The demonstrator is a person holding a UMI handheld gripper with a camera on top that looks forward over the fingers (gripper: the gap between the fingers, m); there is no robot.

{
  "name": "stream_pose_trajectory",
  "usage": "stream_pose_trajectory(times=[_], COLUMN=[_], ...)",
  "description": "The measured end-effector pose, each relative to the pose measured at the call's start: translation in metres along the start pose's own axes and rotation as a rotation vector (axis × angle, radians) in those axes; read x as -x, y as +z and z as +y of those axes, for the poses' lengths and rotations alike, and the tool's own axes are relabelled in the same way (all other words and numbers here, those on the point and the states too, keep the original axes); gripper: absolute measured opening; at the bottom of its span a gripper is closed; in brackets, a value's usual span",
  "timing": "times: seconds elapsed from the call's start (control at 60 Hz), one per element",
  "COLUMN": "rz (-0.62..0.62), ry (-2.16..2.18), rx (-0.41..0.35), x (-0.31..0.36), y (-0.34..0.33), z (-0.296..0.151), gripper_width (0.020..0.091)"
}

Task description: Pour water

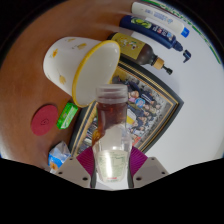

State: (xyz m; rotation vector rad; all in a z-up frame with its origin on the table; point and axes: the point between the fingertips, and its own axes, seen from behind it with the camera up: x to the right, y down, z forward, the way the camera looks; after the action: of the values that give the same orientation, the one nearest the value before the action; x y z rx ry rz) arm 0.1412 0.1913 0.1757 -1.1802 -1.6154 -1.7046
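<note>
Clear bottle (112, 135), uncapped, is clamped between the tongs (111, 170). Yellow cup (80, 68) is tipped just beyond; a misaimed pour risks wetting the tabletop (30, 85)

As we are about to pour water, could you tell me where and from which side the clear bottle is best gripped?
Grip the clear bottle on its lower body, from the near side, straight along the gripper. It stands upright between the pink pads, so its straight round wall suits two fingers. The narrower neck and cap would likely give less hold. The tilted yellow cup just beyond it blocks the far side.
</note>
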Motion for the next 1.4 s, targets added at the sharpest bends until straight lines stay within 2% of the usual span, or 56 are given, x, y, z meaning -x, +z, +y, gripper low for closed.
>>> stream_pose_trajectory(times=[0.167,0.3,0.483,0.7,0.85,0.883,0.95,1.033,1.1,1.117,1.15,1.2,1.217,1.233,1.3,1.4], rz=[-0.074,-0.193,-0.34,-0.51,-0.567,-0.52,-0.495,-0.484,-0.497,-0.517,-0.555,-0.59,-0.598,-0.605,-0.627,-0.637], ry=[0.292,0.805,1.453,1.869,1.961,1.984,1.994,2.035,2.019,2.009,1.99,1.98,1.979,1.977,1.97,1.946], rx=[-0.022,-0.083,-0.126,-0.108,-0.101,-0.131,-0.141,-0.137,-0.122,-0.105,-0.079,-0.067,-0.065,-0.058,-0.024,0.01], x=[0.003,0.002,0.008,0.066,0.106,0.102,0.104,0.104,0.106,0.11,0.117,0.119,0.119,0.119,0.116,0.101], y=[-0.006,-0.02,-0.028,-0.011,-0.012,-0.011,-0.013,-0.012,-0.013,-0.014,-0.018,-0.025,-0.028,-0.031,-0.047,-0.086], z=[0.0,-0.007,-0.02,-0.043,-0.061,-0.06,-0.059,-0.056,-0.058,-0.059,-0.062,-0.065,-0.065,-0.066,-0.059,-0.044], gripper_width=[0.0425,0.0426,0.0423,0.0427,0.0433,0.0439,0.044,0.049,0.0563,0.0597,0.0732,0.087,0.0832,0.0827,0.0866,0.0851])
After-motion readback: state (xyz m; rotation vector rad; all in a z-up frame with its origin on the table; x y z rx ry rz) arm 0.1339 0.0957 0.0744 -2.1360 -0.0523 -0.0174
